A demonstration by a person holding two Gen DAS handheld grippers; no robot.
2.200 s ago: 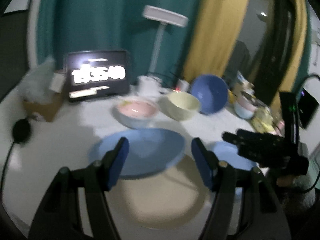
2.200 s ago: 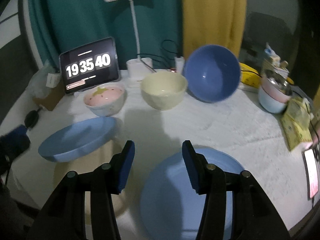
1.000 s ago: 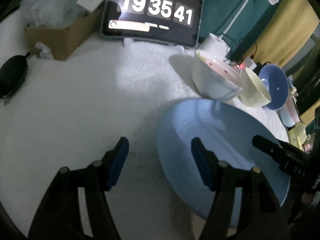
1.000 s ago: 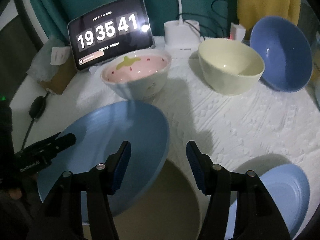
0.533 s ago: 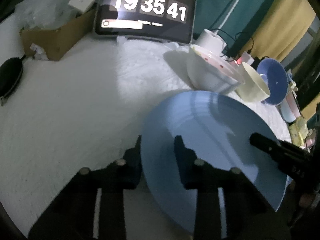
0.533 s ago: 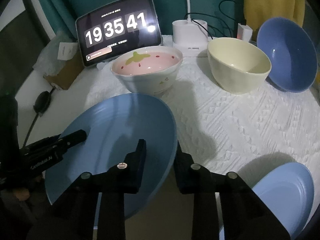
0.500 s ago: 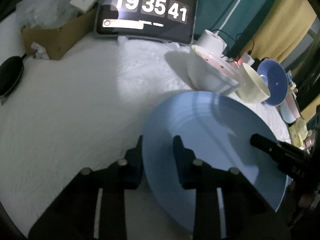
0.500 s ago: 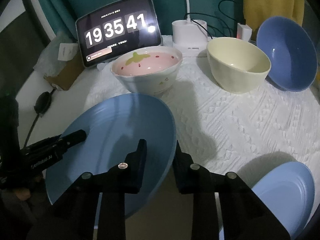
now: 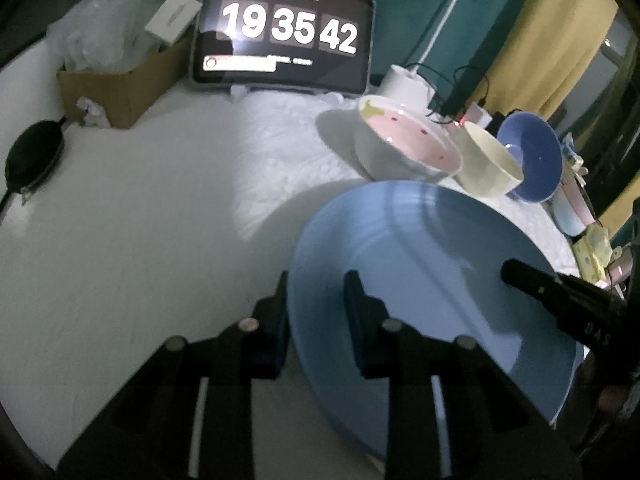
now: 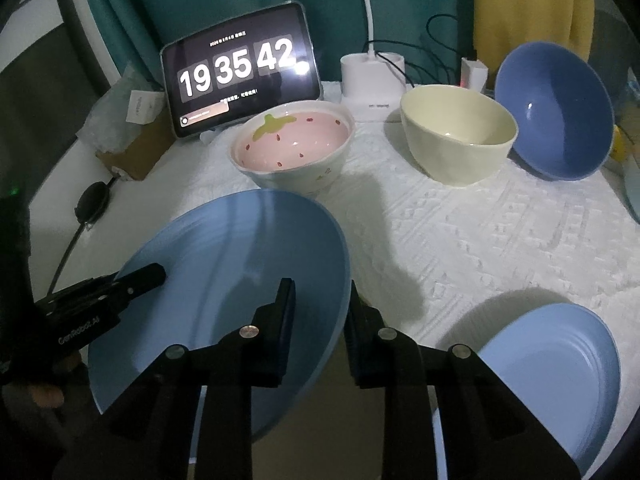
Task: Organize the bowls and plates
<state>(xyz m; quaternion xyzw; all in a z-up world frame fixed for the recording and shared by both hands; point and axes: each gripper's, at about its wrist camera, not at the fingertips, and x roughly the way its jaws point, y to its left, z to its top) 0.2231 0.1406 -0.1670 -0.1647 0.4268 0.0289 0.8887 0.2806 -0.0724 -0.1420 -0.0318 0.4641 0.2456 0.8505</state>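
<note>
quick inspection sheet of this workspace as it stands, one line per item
surface: table under a white textured cloth, dimly lit
job's things: large blue plate held tilted off the table; small blue plate at the near right; strawberry bowl, cream bowl and blue bowl in a row behind, the blue one tipped on its side
clutter: tablet clock, cardboard box, lamp base, black pouch
grippers: left claw and right claw each shut on opposite rims of the large blue plate, both having just closed
cables: black cables behind the lamp base
surroundings: teal curtain, yellow curtain
</note>
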